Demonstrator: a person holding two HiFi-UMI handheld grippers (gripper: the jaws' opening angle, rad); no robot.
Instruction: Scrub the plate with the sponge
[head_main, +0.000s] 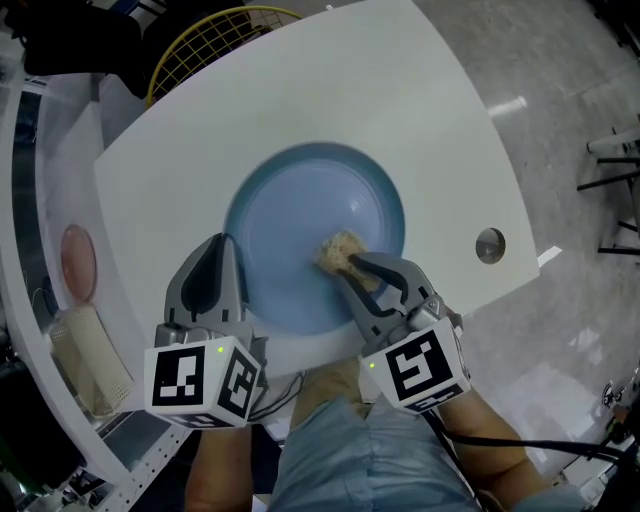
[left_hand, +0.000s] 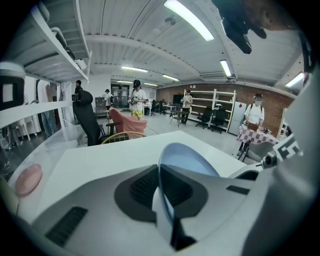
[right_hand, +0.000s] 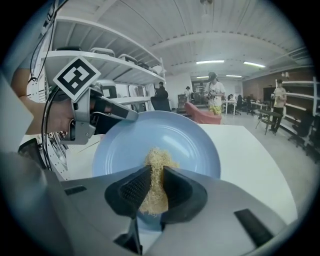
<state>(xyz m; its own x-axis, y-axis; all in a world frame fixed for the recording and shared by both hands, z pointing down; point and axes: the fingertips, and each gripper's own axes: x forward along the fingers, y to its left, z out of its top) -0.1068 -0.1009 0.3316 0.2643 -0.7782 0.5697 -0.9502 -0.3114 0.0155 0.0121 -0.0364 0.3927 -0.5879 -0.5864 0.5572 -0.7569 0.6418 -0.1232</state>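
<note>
Smooth, glossy plate (head_main: 300, 220), perhaps plastic; coarse, fibrous sponge (head_main: 340, 250); matt table (head_main: 400, 100).

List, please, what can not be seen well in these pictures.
Head view: the left gripper covers part of the plate's rim.
Left gripper view: the jaws hide most of the plate.
Right gripper view: the jaws hide the lower part of the sponge.
Head view: the round thing on the table is too small to name.

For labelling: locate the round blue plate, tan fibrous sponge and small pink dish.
Round blue plate (head_main: 290, 215): head view, bare centre.
Tan fibrous sponge (right_hand: 159, 161): right gripper view, upper tuft.
Small pink dish (head_main: 78, 262): head view, middle.
</note>
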